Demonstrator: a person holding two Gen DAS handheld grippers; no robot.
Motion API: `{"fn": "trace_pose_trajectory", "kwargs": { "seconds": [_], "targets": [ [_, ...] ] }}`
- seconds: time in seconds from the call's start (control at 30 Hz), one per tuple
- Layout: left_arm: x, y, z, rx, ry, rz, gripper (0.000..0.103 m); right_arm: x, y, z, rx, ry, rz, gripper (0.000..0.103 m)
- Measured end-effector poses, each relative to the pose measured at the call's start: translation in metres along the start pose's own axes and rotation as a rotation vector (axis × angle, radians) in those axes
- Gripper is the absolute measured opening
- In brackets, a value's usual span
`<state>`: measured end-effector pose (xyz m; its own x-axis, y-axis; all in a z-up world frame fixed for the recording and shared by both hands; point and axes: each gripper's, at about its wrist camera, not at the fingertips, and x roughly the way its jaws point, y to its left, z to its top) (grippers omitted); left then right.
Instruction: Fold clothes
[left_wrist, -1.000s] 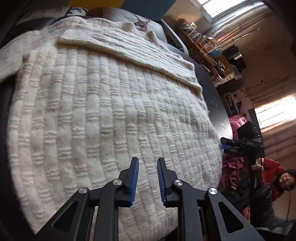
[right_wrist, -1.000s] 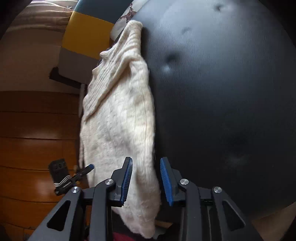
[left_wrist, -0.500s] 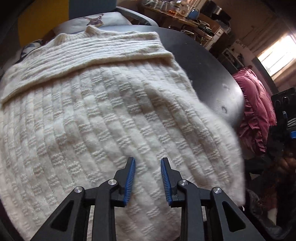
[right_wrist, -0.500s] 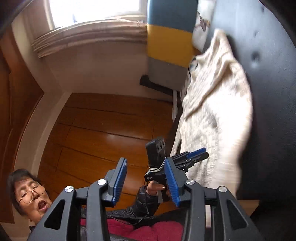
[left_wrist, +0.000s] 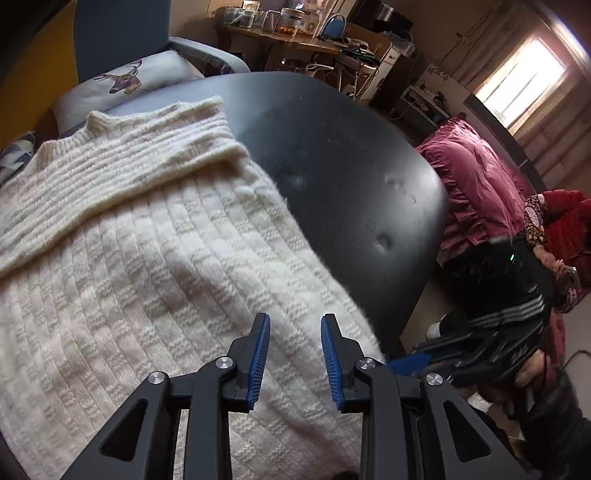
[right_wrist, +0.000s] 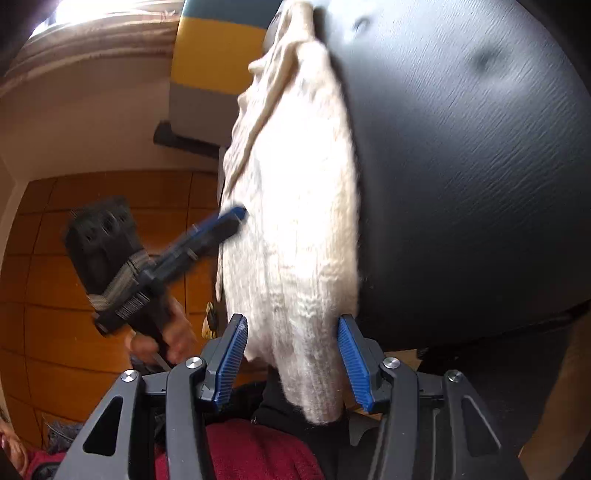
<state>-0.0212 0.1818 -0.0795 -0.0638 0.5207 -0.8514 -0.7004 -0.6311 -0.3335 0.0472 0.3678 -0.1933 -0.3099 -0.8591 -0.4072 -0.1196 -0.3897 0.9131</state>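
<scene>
- Two grippers are seen, each held by a person, over a cream knit sweater (left_wrist: 155, 258) spread on a black padded seat (left_wrist: 351, 177).
- In the left wrist view the left gripper (left_wrist: 294, 360) is held above the sweater's near part, its blue-padded jaws apart with nothing between them.
- A ribbed part of the sweater is seen laid across its far end, near a deer-print pillow (left_wrist: 133, 79).
- The sweater covers the left part of the seat; the seat's right part is bare and dimpled.
- The right gripper (left_wrist: 410, 360) is seen blurred at the right of that view, just past the sweater's edge, and its jaws cannot be judged there.
- In the right wrist view the right gripper (right_wrist: 291, 360) is set with its jaws wide apart on either side of the sweater's (right_wrist: 295, 221) hanging end, which droops over the seat's (right_wrist: 480, 166) edge; whether the pads touch the knit cannot be told.
- The left gripper (right_wrist: 236, 214) is shown in that view beside the sweater's left edge, blurred, with a hand (right_wrist: 173, 332) on its handle.
- Red cloth (right_wrist: 255, 454) is seen below the right gripper.
- A pink bedspread (left_wrist: 476, 184) and a bright window (left_wrist: 524, 81) are seen beyond the seat, with a cluttered table (left_wrist: 295, 40) farther back.
</scene>
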Motion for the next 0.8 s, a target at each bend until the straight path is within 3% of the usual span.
{"fn": "trace_pose_trajectory", "kwargs": {
  "seconds": [0.1, 0.23, 0.33, 0.4, 0.43, 0.5, 0.6, 0.67, 0.7, 0.77, 0.8],
  "targets": [
    [0.008, -0.013, 0.029, 0.037, 0.065, -0.053, 0.032, 0.007, 0.012, -0.005, -0.054, -0.038, -0.009, 0.053],
    [0.061, -0.026, 0.069, 0.049, 0.267, 0.015, 0.033, 0.011, 0.042, -0.014, -0.176, -0.090, -0.055, 0.054],
    [0.100, -0.030, 0.079, 0.057, 0.433, 0.084, 0.033, 0.020, 0.062, -0.021, -0.261, -0.101, -0.104, 0.054],
    [0.112, -0.039, 0.078, 0.118, 0.499, 0.126, 0.035, 0.028, 0.072, -0.025, -0.299, -0.104, -0.124, 0.054],
    [0.117, -0.044, 0.077, 0.149, 0.530, 0.147, 0.040, 0.031, 0.075, -0.027, -0.312, -0.104, -0.128, 0.054],
    [0.120, -0.053, 0.071, 0.217, 0.546, 0.188, 0.047, 0.038, 0.080, -0.030, -0.334, -0.099, -0.129, 0.054],
    [0.122, -0.069, 0.061, 0.337, 0.547, 0.253, 0.047, 0.046, 0.083, -0.033, -0.352, -0.087, -0.139, 0.054],
    [0.120, -0.073, 0.056, 0.360, 0.513, 0.272, 0.047, 0.047, 0.082, -0.035, -0.352, -0.088, -0.140, 0.054],
    [0.116, -0.069, 0.057, 0.339, 0.492, 0.261, 0.043, 0.046, 0.081, -0.036, -0.348, -0.093, -0.142, 0.054],
    [0.109, -0.060, 0.059, 0.296, 0.450, 0.240, 0.024, 0.042, 0.078, -0.039, -0.341, -0.104, -0.143, 0.054],
    [0.105, -0.055, 0.060, 0.269, 0.429, 0.225, 0.008, 0.040, 0.077, -0.040, -0.339, -0.110, -0.142, 0.054]
  ]
}}
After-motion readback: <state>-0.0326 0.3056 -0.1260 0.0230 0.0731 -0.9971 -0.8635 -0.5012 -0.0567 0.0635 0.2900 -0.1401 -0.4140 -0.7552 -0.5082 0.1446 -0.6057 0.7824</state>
